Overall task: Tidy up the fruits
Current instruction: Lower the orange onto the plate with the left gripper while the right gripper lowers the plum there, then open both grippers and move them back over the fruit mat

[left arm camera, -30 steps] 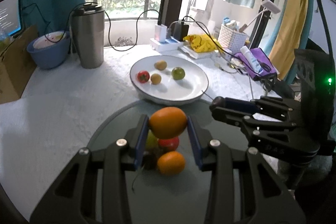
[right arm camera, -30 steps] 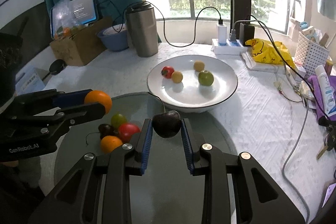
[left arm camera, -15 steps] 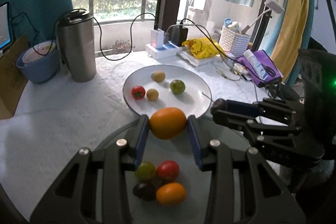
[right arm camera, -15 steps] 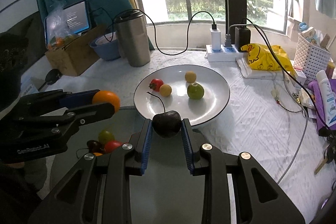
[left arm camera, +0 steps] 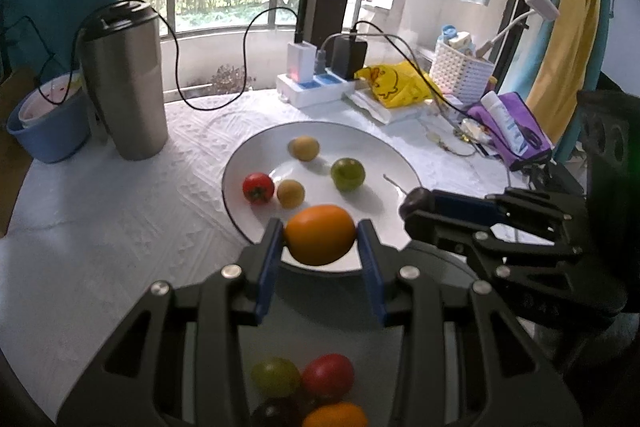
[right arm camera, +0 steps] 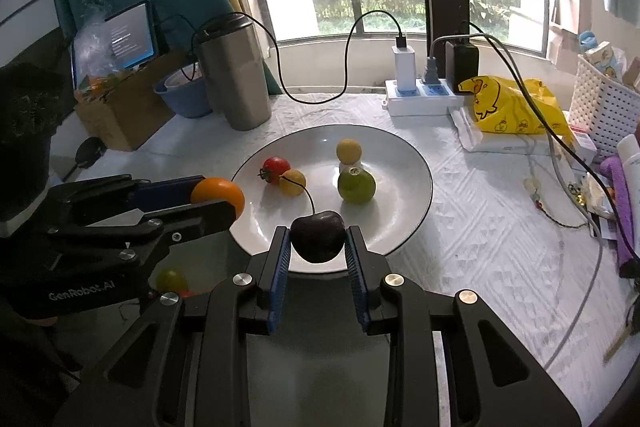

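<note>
Left gripper (left arm camera: 320, 247) fingers clamping the round orange fruit (left arm camera: 320, 234), right gripper (right arm camera: 318, 251) fingers clamping the dark stemmed cherry (right arm camera: 318, 235); both hovering over the white round plate's (right arm camera: 416, 183) near rim, likely for drop-off.

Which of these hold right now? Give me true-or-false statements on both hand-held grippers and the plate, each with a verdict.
1. The left hand-held gripper grips an orange fruit. True.
2. The right hand-held gripper is empty. False: it grips a dark cherry.
3. The white plate holds four fruits. True.
4. The green fruit lies outside the plate. False: it rests on it.
</note>
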The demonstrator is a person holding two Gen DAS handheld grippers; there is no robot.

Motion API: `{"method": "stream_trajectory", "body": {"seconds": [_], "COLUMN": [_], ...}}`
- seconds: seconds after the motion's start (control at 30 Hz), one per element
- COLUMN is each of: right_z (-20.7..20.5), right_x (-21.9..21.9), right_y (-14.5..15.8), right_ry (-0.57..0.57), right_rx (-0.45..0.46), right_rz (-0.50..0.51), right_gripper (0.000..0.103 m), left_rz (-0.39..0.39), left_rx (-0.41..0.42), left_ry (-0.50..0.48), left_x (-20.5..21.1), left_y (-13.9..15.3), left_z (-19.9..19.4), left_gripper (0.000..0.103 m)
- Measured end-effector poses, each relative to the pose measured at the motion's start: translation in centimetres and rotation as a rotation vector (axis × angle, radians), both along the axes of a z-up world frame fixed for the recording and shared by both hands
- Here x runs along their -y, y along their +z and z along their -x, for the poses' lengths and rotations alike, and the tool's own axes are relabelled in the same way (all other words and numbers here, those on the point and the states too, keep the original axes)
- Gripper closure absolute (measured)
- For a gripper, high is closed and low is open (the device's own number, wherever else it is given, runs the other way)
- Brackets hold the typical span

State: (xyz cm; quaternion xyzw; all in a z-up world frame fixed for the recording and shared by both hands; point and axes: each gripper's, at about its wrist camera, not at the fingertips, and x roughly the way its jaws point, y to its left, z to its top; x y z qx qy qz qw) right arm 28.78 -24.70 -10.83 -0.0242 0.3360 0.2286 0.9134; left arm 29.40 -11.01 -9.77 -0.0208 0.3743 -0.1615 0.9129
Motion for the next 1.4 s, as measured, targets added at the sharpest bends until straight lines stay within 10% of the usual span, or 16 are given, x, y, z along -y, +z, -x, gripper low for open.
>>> {"method": "stream_trajectory", "body": {"seconds": [0.63, 1.4], "right_z": [-2.7, 2.4], "right_x": [-0.5, -1.8], "right_y": [-1.4, 1.7], "right_ry": [-0.01, -0.039], "right_rx": [-0.039, 0.033], "right_rz": [0.028, 0.054], "right_gripper": [0.073, 0.066], "left_rz": [0.038, 0.066], "left_rx": [-0.095, 0.003], "left_ry": [0.027, 0.062], "left_x": [-0.7, -3.0], "left_y": [-2.0, 1.8], "left_z": [-3.1, 2.4], "left_gripper": [0.063, 0.057]}}
